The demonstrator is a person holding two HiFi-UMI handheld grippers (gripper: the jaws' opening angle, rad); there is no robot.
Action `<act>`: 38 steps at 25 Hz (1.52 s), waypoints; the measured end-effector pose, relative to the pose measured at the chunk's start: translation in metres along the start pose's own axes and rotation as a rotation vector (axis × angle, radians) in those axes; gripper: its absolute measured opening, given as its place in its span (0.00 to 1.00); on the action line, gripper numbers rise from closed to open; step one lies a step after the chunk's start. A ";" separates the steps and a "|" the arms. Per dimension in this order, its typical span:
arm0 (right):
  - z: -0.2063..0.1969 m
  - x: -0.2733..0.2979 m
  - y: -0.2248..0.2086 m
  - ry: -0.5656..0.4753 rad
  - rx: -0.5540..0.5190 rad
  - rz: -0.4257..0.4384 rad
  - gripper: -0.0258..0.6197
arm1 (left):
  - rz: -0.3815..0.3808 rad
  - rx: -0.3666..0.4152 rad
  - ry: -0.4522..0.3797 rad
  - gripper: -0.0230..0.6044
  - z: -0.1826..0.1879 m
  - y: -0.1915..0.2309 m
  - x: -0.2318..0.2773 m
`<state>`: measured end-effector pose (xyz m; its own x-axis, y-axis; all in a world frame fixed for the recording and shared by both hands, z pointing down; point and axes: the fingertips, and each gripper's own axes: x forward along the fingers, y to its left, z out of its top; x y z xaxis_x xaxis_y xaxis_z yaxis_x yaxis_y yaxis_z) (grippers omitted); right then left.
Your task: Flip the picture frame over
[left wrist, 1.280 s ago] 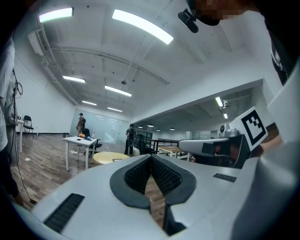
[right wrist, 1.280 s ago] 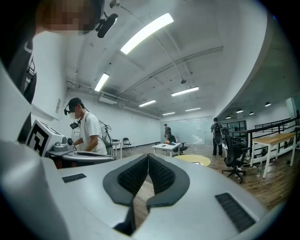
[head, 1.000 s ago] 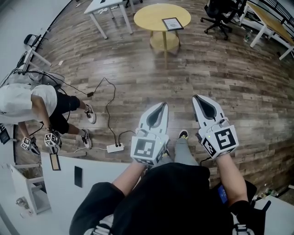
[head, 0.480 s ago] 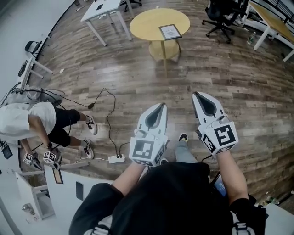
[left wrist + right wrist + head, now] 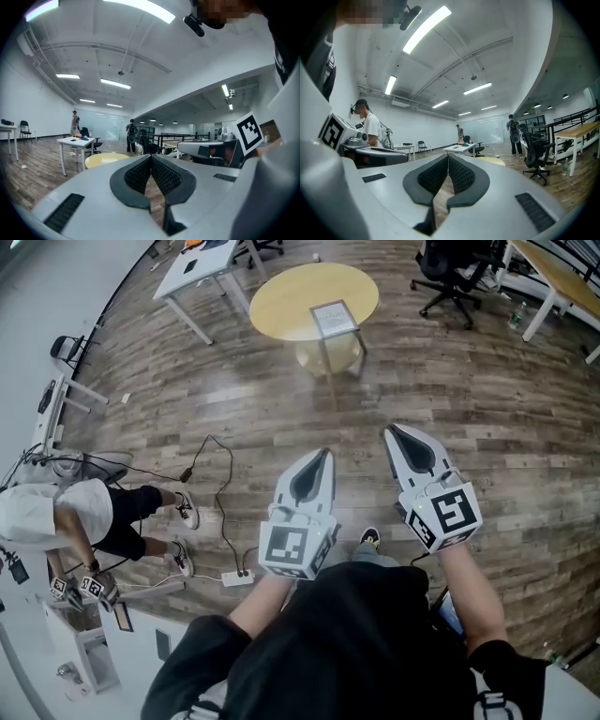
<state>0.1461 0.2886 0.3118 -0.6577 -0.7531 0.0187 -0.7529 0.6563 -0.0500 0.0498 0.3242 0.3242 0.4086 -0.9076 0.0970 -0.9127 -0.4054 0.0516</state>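
The picture frame (image 5: 334,318) lies flat on a round yellow table (image 5: 291,296) at the far end of the wooden floor in the head view. Both grippers are held level over the floor, well short of that table. The left gripper (image 5: 323,455) is shut with nothing between its pads. The right gripper (image 5: 391,431) is also shut and empty. In the left gripper view the left gripper (image 5: 151,156) points at the yellow table (image 5: 104,160). In the right gripper view a sliver of the table (image 5: 493,161) shows just right of the right gripper (image 5: 448,156).
A white desk (image 5: 192,273) stands left of the round table and a black office chair (image 5: 452,268) to its right. A power strip with cables (image 5: 234,576) lies on the floor. A person (image 5: 56,512) crouches at the left. A wooden desk (image 5: 562,277) is far right.
The round table with the frame has come nearer, sliding down in the head view. Both grippers stayed shut and side by side. The crouching person has dropped toward the lower left.
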 end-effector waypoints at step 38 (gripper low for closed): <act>-0.002 0.323 -0.085 0.058 -0.082 0.025 0.07 | -0.042 -0.014 0.003 0.07 0.021 0.241 0.225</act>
<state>-0.0024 -0.0100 0.3238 -0.6751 -0.7337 0.0768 -0.7340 0.6785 0.0306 -0.0783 0.0197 0.3377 0.4468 -0.8893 0.0977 -0.8945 -0.4418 0.0691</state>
